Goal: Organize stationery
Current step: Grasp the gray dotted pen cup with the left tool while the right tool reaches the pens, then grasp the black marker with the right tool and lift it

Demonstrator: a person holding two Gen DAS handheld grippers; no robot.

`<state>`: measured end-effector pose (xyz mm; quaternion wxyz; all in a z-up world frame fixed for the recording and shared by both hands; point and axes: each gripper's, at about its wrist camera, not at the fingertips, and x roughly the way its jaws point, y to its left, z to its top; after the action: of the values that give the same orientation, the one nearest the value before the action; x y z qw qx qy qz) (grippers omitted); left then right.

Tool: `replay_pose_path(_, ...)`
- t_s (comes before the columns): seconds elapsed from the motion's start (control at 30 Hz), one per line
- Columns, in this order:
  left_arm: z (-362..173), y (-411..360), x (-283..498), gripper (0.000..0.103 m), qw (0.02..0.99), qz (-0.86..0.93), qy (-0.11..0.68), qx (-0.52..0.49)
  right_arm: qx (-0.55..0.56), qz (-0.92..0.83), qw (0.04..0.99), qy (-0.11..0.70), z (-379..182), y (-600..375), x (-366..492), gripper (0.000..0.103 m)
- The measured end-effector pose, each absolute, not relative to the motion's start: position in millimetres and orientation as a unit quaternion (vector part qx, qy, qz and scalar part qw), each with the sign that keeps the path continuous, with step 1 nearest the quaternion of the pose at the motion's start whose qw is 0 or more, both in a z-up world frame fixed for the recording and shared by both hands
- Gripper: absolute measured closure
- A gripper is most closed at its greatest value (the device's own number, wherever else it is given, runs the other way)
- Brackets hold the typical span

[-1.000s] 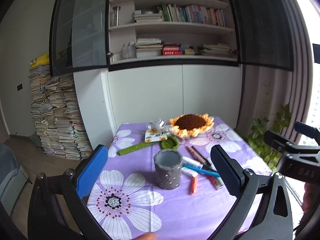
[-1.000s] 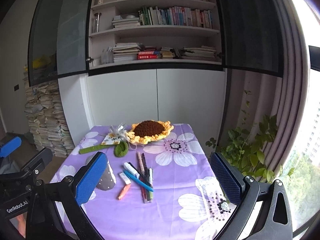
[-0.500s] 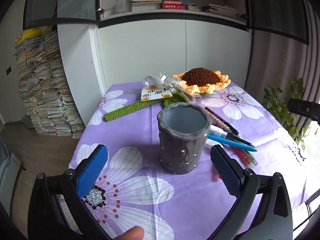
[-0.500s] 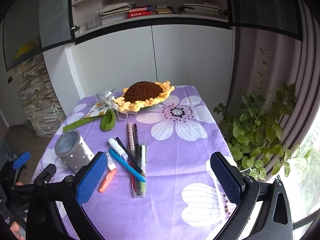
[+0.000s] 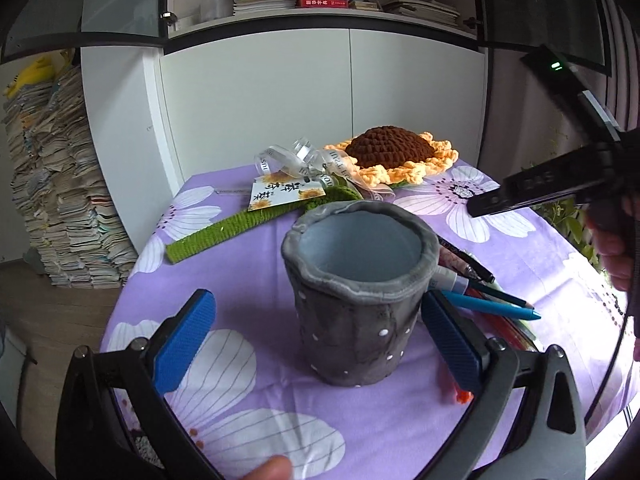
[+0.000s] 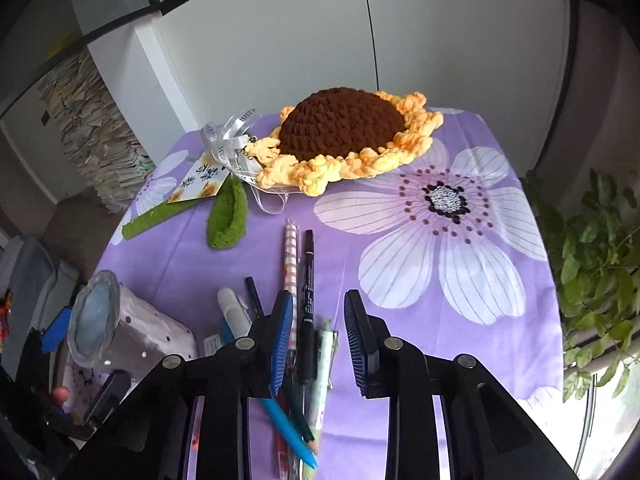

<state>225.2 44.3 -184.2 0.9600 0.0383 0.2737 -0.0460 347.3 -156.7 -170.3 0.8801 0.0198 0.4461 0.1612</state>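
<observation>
Right gripper [image 6: 314, 334] over pen pile, jaws just closing, narrow gap, black pen [image 6: 307, 300] and pale green pen [image 6: 323, 364] between, pads not yet pressing; center on one pen, pinch mid-barrel. Left gripper [image 5: 316, 332] wide open, flanking upright grey pen holder [image 5: 356, 300] on tabletop [image 5: 520, 256]; steady holder before inserting

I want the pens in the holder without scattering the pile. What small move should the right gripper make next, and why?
Probably lower the right gripper a little and close on the black pen. Its jaws have just been closing and straddle that pen and a pale green one, pads not yet pressing. The grey holder stands ready.
</observation>
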Motion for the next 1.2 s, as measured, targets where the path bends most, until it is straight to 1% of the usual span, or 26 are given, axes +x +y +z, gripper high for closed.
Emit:
replay_pose_path(0.03, -184.2, 45.4, 227.5, 0.002, 0.961, -0.047, 0.271, 0.034, 0.016, 0.162, 0.877, 0.452, -173.6, -153.5, 355.9, 0.075)
replay_pose_path(0.1, -183.7, 47.0, 231.3, 0.007, 0.962, -0.053, 0.267, 0.024, 0.012, 0.162, 0.872, 0.461, -179.8, -147.4, 369.6, 0.075)
replay_pose_path(0.17, -183.7, 47.9, 235.6, 0.018, 0.960, -0.072, 0.272, 0.013, 0.005, 0.159, 0.866, 0.474, -188.2, -141.1, 382.3, 0.075)
replay_pose_path(0.23, -184.5, 46.1, 237.1, 0.020, 0.958, -0.082, 0.273, 0.012, -0.002, 0.158, 0.861, 0.483, -196.5, -135.7, 391.6, 0.075)
replay_pose_path(0.33, -185.8, 39.1, 234.1, 0.023, 0.960, -0.086, 0.263, 0.039, 0.002, 0.164, 0.852, 0.497, -205.2, -130.9, 400.9, 0.075)
replay_pose_path(0.5, -185.7, 34.3, 230.9, 0.035, 0.959, -0.099, 0.257, 0.060, -0.007, 0.167, 0.847, 0.505, -213.0, -119.6, 413.5, 0.075)
replay_pose_path(0.57, -185.8, 34.4, 230.4, 0.035, 0.959, -0.101, 0.257, 0.063, -0.014, 0.163, 0.846, 0.508, -214.5, -116.9, 418.2, 0.075)
replay_pose_path(0.6, -185.9, 34.8, 230.4, 0.035, 0.959, -0.103, 0.256, 0.064, -0.016, 0.163, 0.844, 0.510, -216.1, -114.6, 420.3, 0.079)
replay_pose_path(0.63, -185.9, 35.1, 229.8, 0.036, 0.959, -0.104, 0.256, 0.065, -0.016, 0.166, 0.842, 0.513, -217.7, -112.3, 421.8, 0.087)
replay_pose_path(0.73, -185.7, 36.2, 228.6, 0.036, 0.958, -0.110, 0.255, 0.068, -0.017, 0.169, 0.838, 0.519, -219.9, -105.8, 424.9, 0.093)
replay_pose_path(0.87, -185.6, 37.4, 228.2, 0.036, 0.958, -0.110, 0.257, 0.071, -0.013, 0.167, 0.840, 0.516, -218.6, -103.8, 429.4, 0.093)
replay_pose_path(0.9, -185.4, 38.2, 228.0, 0.036, 0.957, -0.110, 0.258, 0.071, -0.012, 0.165, 0.848, 0.504, -215.0, -104.0, 427.7, 0.093)
replay_pose_path(1.2, -184.1, 36.2, 224.1, 0.036, 0.954, -0.114, 0.266, 0.073, 0.006, 0.198, 0.895, 0.399, -134.0, -111.3, 365.6, 0.093)
